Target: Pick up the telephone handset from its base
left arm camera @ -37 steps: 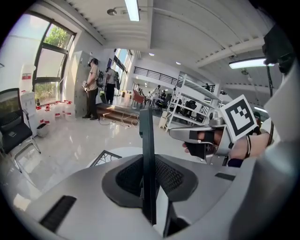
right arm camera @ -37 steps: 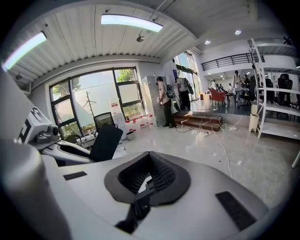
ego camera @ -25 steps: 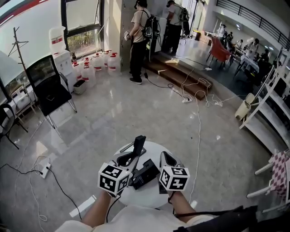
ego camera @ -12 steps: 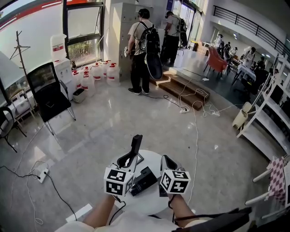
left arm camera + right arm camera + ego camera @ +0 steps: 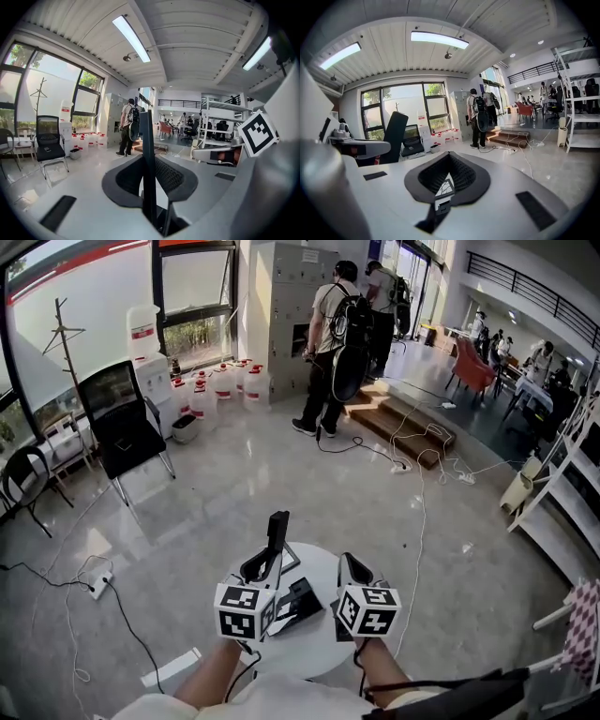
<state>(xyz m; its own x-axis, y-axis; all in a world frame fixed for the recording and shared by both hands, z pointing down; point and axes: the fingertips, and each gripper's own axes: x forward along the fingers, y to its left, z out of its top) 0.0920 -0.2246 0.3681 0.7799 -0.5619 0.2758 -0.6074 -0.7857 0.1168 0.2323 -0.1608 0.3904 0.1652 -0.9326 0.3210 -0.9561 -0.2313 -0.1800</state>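
Observation:
My left gripper [image 5: 266, 565] is shut on the black telephone handset [image 5: 277, 532], which stands nearly upright above the round white table [image 5: 321, 563]. In the left gripper view the handset [image 5: 147, 154] shows edge-on as a thin black bar clamped between the jaws of the left gripper [image 5: 151, 190]. The black telephone base [image 5: 298, 602] lies on the table between the two grippers. My right gripper [image 5: 350, 567] hovers at the table's right side, shut with nothing in it. From the right gripper [image 5: 444, 188] view, the handset [image 5: 393, 137] rises at the left.
Two people with backpacks [image 5: 337, 329] stand by grey lockers at the back. A black chair [image 5: 122, 427] and water bottles [image 5: 220, 385] sit at the left. Cables [image 5: 417, 521] and a power strip [image 5: 98, 585] lie on the floor. Shelves [image 5: 562, 493] line the right.
The left gripper has lifted a little and tipped the handset from a lean to nearly upright. The right gripper has risen slightly beside it.

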